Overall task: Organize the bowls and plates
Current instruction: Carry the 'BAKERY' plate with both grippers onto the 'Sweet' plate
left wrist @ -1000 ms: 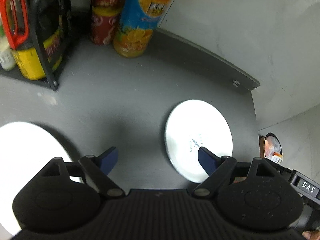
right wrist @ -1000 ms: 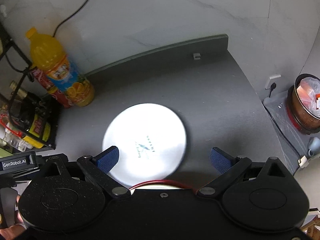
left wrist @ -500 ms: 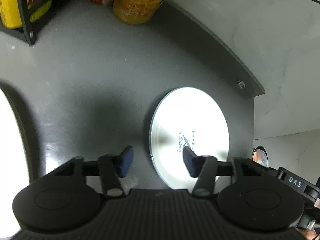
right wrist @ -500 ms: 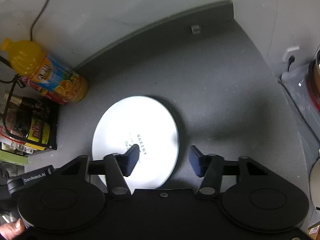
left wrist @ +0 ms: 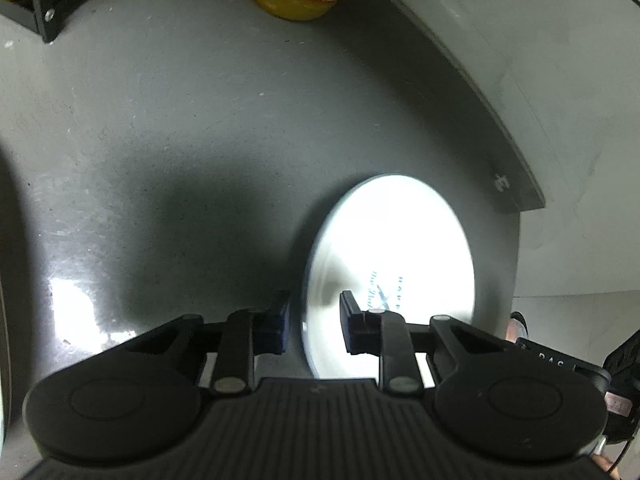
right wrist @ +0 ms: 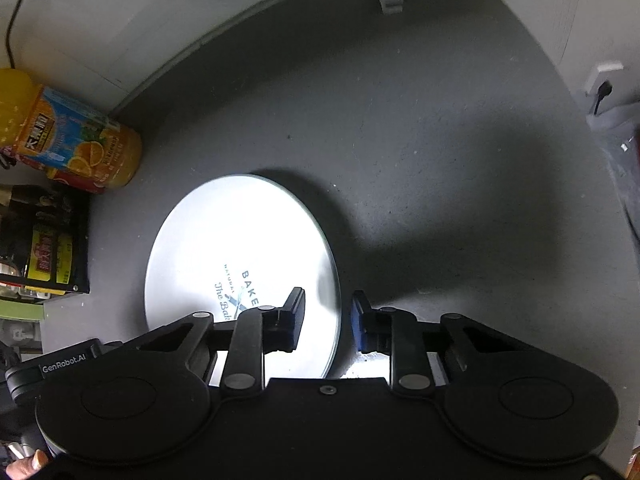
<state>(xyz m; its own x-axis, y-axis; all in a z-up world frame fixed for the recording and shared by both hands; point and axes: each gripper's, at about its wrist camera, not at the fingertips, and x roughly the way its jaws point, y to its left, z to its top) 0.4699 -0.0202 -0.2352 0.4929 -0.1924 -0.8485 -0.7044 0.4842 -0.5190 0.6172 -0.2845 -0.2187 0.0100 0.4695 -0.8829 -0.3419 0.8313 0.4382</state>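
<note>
A white plate with a blue bakery print lies on the dark grey counter; it also shows in the right wrist view. My left gripper straddles the plate's left rim, its jaws narrowed with a gap still between pads and rim. My right gripper straddles the plate's right rim the same way, jaws narrowed around it. Neither pair of pads visibly presses the plate.
An orange juice bottle and a red can stand at the back by the wall. A black rack with bottles is at the left. A raised ledge bounds the counter's back. Another white plate's edge sits at far left.
Both grippers have moved down and forward onto the plate's opposite rims, and both pairs of jaws have narrowed from wide open to close around the rim.
</note>
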